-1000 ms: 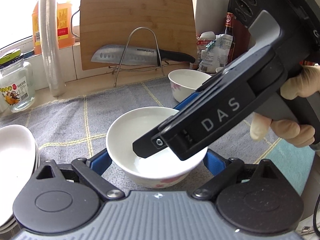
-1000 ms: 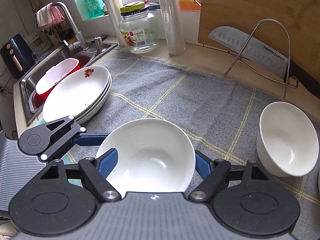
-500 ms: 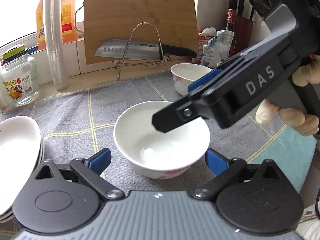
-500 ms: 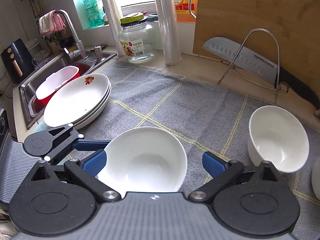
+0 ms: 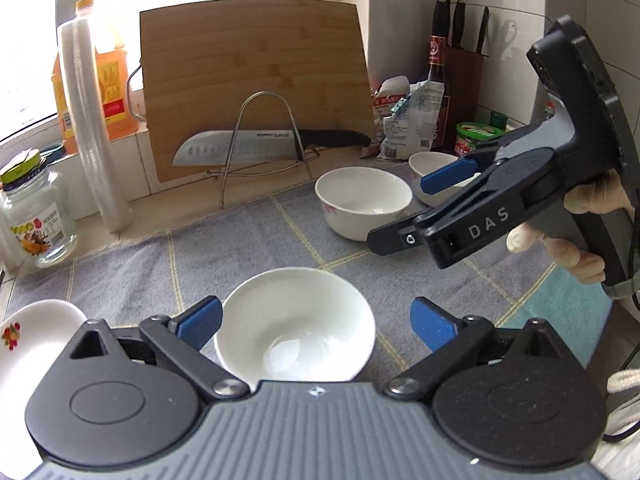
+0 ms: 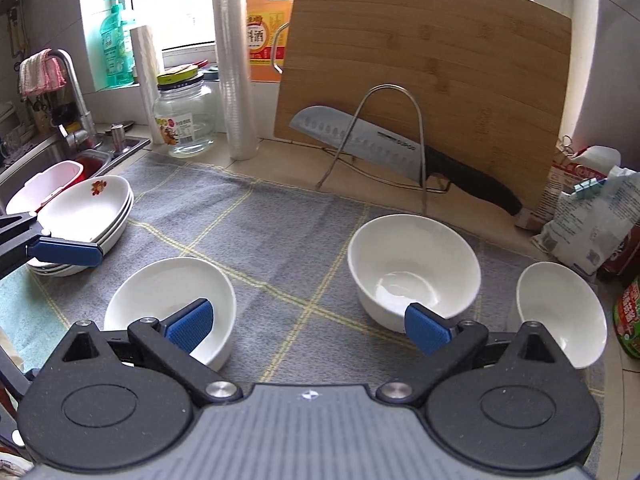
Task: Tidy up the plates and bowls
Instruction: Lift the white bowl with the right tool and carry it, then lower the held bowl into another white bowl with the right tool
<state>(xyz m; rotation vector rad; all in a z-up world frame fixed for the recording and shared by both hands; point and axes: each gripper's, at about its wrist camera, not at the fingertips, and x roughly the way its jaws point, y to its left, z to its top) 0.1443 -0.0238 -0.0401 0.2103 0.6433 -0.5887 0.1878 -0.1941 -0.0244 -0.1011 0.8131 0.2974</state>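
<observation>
White ceramic bowls (image 6: 172,304) (image 6: 412,264) (image 6: 560,312) sit apart on the grey checked cloth (image 6: 280,240) covering the bench; stacked white plates (image 6: 88,208) lie at nine o'clock. Left gripper (image 5: 316,320) and right gripper (image 6: 308,320) gape wide, holding nothing, their jaws having just been opening.

The grey mat (image 5: 120,268) is looked down on at a slant, close in, from behind each gripper's own fingers, the cutting board (image 5: 256,80) and knife (image 6: 360,144) at twelve o'clock being shared by both views, with the near bowl (image 5: 296,320) caught low in each.
</observation>
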